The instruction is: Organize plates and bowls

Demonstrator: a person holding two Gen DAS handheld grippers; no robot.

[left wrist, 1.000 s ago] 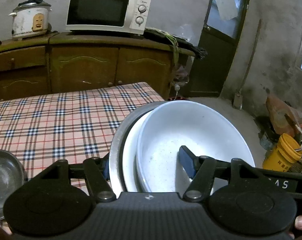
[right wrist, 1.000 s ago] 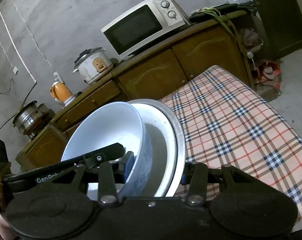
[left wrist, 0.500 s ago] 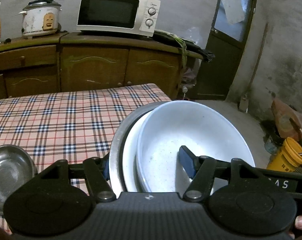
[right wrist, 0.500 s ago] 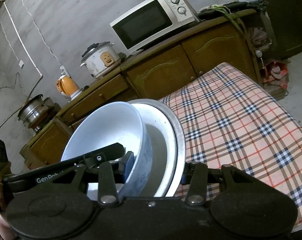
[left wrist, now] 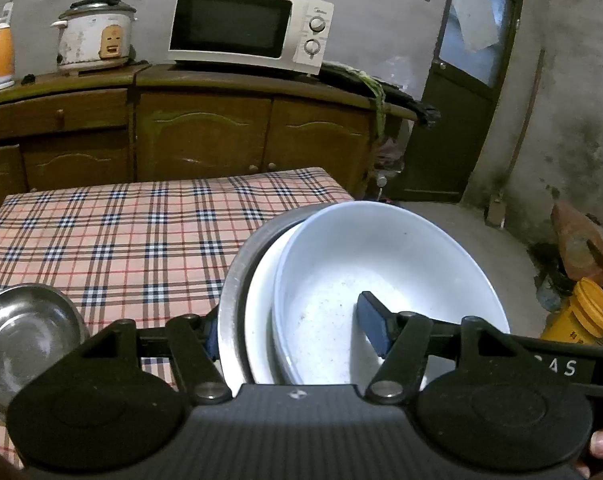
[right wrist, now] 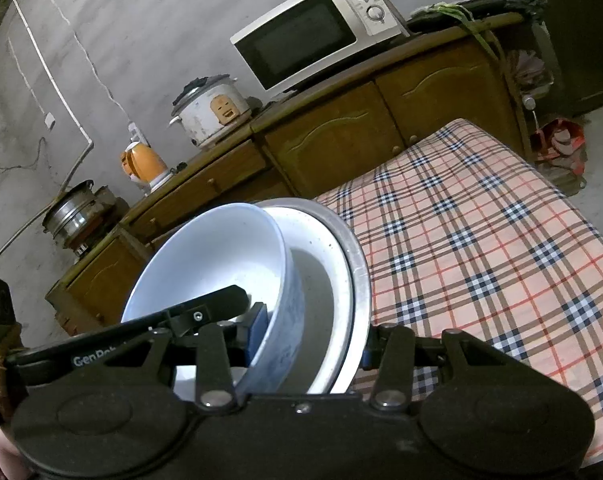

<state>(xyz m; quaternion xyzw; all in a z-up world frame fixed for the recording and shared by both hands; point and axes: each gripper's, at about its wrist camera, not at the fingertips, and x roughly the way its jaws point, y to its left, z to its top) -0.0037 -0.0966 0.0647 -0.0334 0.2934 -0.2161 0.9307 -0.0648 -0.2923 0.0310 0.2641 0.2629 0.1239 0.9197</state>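
Note:
A stack stands on edge in the air: a metal plate [left wrist: 231, 292], a white plate [left wrist: 261, 304] and a white bowl [left wrist: 381, 256]. My left gripper [left wrist: 293, 332] is shut on it, one pad behind the metal plate and the blue pad inside the bowl. In the right wrist view the same bowl [right wrist: 205, 264], white plate [right wrist: 321, 280] and metal plate [right wrist: 359, 276] sit between the pads of my right gripper [right wrist: 311, 344], which is also shut on them. Each view shows a finger of the other gripper reaching in from the side.
Below the stack is a table with a checked cloth [left wrist: 121, 232], and a steel bowl [left wrist: 25, 332] rests on its near left part. A wooden cabinet [left wrist: 201, 136] behind carries a microwave [left wrist: 245, 28], a rice cooker [left wrist: 93, 36] and an orange kettle [right wrist: 141, 164]. A yellow bucket [left wrist: 581, 316] stands on the floor.
The stack stays gripped the same way by both grippers. The room behind has drifted slightly to the right in the left wrist view, and more of the steel bowl shows.

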